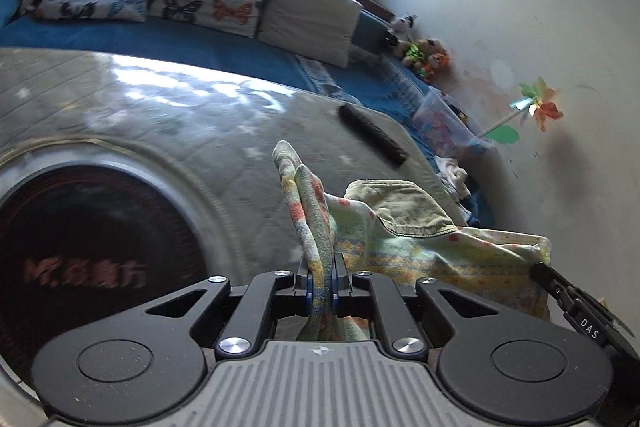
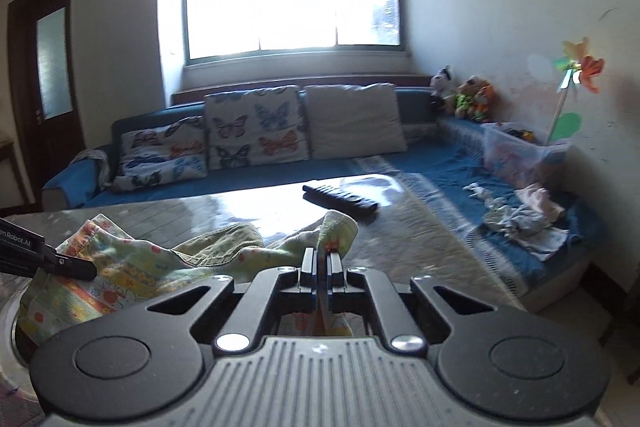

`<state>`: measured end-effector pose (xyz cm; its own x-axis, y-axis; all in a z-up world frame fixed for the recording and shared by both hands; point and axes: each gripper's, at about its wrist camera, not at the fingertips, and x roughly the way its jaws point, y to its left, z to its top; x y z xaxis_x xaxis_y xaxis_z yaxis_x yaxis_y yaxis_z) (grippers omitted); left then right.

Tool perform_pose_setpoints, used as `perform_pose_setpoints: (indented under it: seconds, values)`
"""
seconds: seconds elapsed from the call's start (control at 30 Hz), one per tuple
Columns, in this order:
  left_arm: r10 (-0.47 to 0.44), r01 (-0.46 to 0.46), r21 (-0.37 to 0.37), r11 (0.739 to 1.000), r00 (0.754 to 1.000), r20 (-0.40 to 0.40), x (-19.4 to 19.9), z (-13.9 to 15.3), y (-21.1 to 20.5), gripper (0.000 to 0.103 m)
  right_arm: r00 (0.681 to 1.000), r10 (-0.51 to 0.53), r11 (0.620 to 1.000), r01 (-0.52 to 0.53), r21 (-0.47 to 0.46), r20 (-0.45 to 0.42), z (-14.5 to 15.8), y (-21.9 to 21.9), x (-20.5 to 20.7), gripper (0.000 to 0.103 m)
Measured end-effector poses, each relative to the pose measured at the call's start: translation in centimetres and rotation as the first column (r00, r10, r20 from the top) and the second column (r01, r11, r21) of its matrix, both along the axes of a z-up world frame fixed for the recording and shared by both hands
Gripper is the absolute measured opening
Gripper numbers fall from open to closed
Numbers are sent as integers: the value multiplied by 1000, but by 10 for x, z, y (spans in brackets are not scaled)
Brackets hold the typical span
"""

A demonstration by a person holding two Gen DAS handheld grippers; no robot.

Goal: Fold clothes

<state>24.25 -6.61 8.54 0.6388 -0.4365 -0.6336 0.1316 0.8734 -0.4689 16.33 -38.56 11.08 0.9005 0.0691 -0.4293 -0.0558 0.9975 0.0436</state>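
The garment (image 1: 404,227) is a small, soft piece of clothing in pale green and yellow, printed with little orange and red shapes and bands of a fine blue-and-yellow pattern; a plain olive-green panel with a stitched hem lies folded over its upper side. It hangs stretched between the two grippers, above the grey quilted cover (image 1: 200,131) of a table, sagging and creased in the middle. The left gripper (image 1: 321,277) has its fingers drawn close together on a bunched, rope-like edge of the cloth, which rises in a twisted loop in front of the fingertips and also trails back between the fingers toward the camera. In the right wrist view the right gripper (image 2: 321,261) is likewise pinched narrowly on another edge of the garment, with a rounded fold of green fabric standing just beyond its tips and a scrap of the print showing below between the finger arms. Each camera sees the other gripper's black tip clamped at the far corner of the cloth. A dark remote control (image 2: 340,204) lies on the quilted cover beyond the garment, apart from it. Behind are a blue sofa (image 2: 280,179) with butterfly-print cushions (image 2: 252,131) and a loose heap of pale clothes (image 2: 520,219) on the seat to the right.
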Motion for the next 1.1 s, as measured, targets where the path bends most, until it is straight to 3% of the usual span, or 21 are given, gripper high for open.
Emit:
perform_pose_setpoints:
  seconds: [0.23, 0.47, 0.7, 0.87, 0.9, 0.93, 1.07, 1.1]
  values:
    - [-86, 86, 44, 995, 996, 1, 18, -5, -59, 9, 993, -119, 993, 119, -20, -14, -5, -49, -1, 4]
    - [-165, 165, 83, 983, 986, -8, 35, -13, -115, 9, 977, -198, 980, 197, -25, -74, -34, -82, 1, 4]
    - [-174, 182, 140, 973, 982, -67, 44, -42, -127, 9, 956, -257, 966, 257, -15, -143, -65, -98, 7, 4]
    - [-160, 174, 194, 966, 983, -86, 43, -54, -124, 18, 934, -294, 955, 295, -24, -203, -80, -104, 14, 7]
    - [-161, 175, 206, 963, 984, -81, 42, -55, -124, 26, 931, -302, 953, 303, -28, -206, -82, -105, 14, 7]
    - [-163, 176, 217, 960, 984, -76, 41, -55, -125, 40, 930, -304, 952, 304, -29, -208, -83, -106, 14, 8]
    - [-171, 180, 262, 948, 984, -56, 39, -56, -126, 53, 934, -284, 958, 288, -11, -215, -85, -104, 15, 9]
    - [-173, 180, 274, 945, 984, -51, 38, -56, -126, 62, 938, -269, 961, 275, -2, -221, -86, -101, 17, 9]
